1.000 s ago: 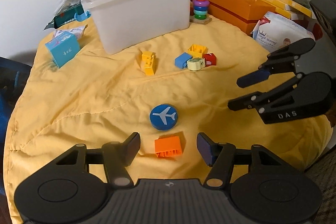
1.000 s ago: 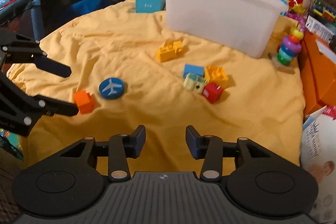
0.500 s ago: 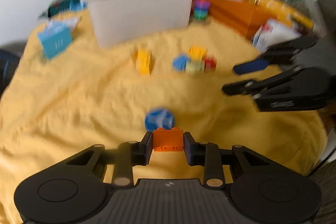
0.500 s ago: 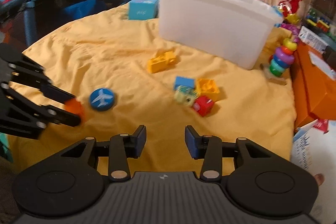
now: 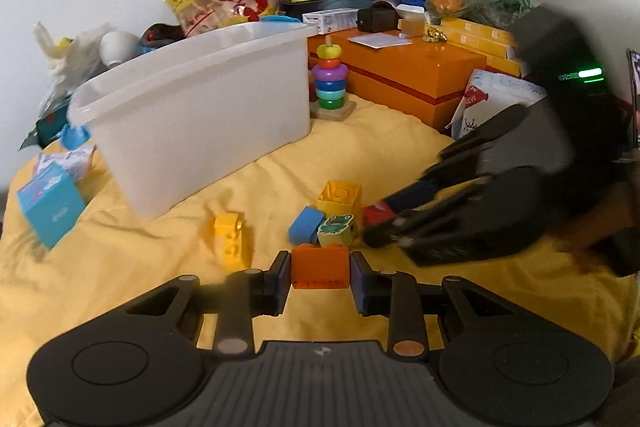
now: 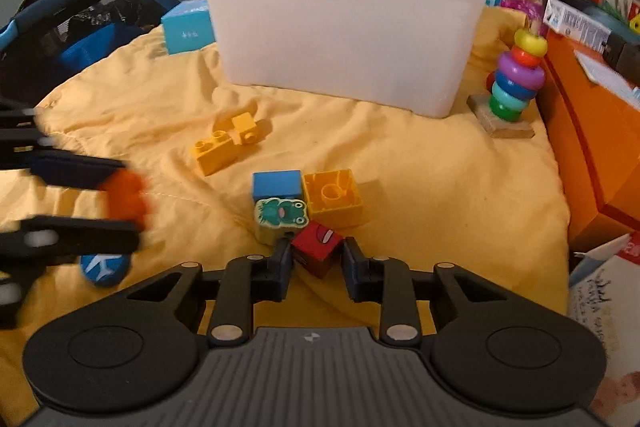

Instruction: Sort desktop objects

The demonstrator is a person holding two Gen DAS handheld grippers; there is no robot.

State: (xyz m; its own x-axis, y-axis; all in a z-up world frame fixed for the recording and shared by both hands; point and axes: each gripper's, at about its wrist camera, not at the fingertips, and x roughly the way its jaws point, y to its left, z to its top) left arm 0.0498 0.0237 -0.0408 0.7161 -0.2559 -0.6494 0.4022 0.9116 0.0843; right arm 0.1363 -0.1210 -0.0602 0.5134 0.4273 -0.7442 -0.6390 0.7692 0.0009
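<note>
- Orange brick (image 5: 319,267) sits solid orange between dark blue pads (image 5: 282,281), lower centre of the left wrist view
- Red cube (image 6: 318,247) at lower centre of the right wrist view, red with a white mark on its top face
- Frog block (image 6: 280,213) just above it: pale yellow, green frog printed on it
- Blue block (image 6: 277,185) plain blue, open block (image 6: 333,197) plain yellow
- Yellow brick piece (image 6: 226,143) left of centre, all yellow
- Round disc (image 6: 103,269), lower left: blue with a white plane shape
- Bin (image 6: 344,39) up top, milky white
- Cloth (image 6: 440,187) yellow throughout
- Ring stack (image 6: 516,79), right: yellow, orange, purple, blue, teal, green
- Small box (image 6: 188,27), upper left: light blue
</note>
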